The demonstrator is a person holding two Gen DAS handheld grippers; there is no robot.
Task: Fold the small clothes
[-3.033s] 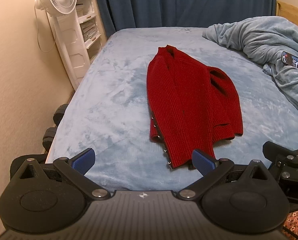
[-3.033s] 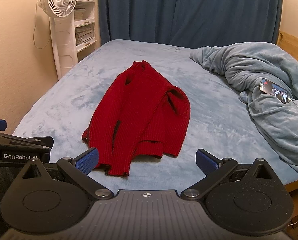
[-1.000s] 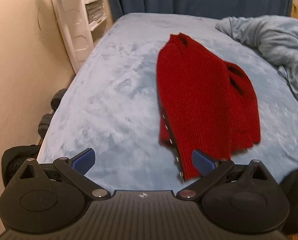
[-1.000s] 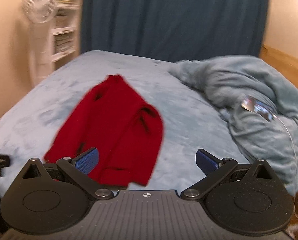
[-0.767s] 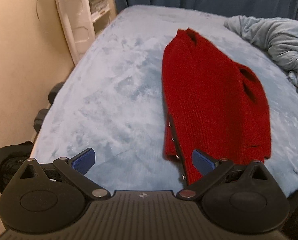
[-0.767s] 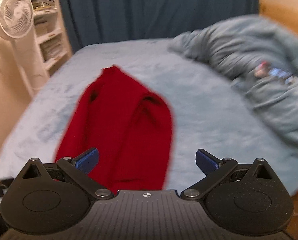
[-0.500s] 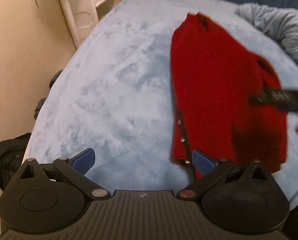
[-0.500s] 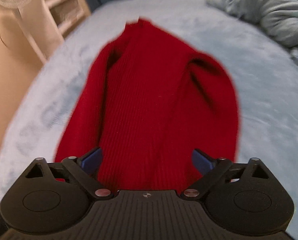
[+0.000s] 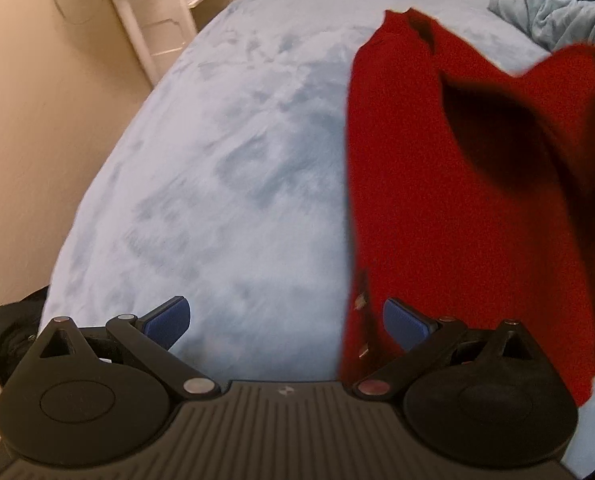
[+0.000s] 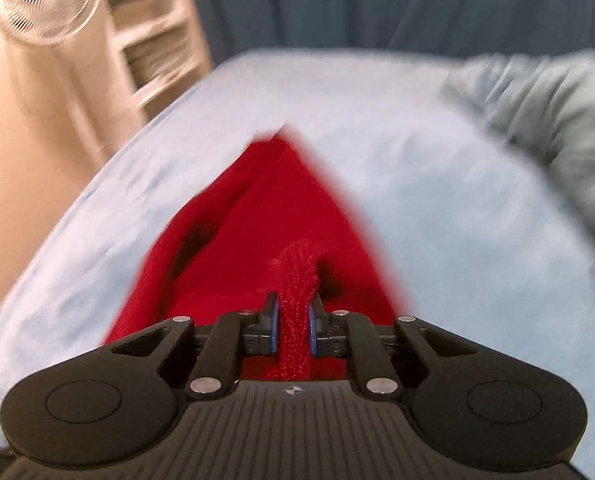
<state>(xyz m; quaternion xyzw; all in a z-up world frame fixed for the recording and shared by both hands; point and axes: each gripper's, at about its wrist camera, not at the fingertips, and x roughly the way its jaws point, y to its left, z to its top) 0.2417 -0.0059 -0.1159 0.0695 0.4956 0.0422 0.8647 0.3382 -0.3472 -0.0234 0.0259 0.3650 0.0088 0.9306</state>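
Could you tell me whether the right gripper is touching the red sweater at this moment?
Touching. The right wrist view shows the right gripper closing, both blue pads pressed against a bunched ridge of the red sweater pinched between them.

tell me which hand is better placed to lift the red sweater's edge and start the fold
Right. The right gripper has its jaws closing on a bunch of the red sweater, while the left gripper is open beside its buttoned edge, holding nothing.
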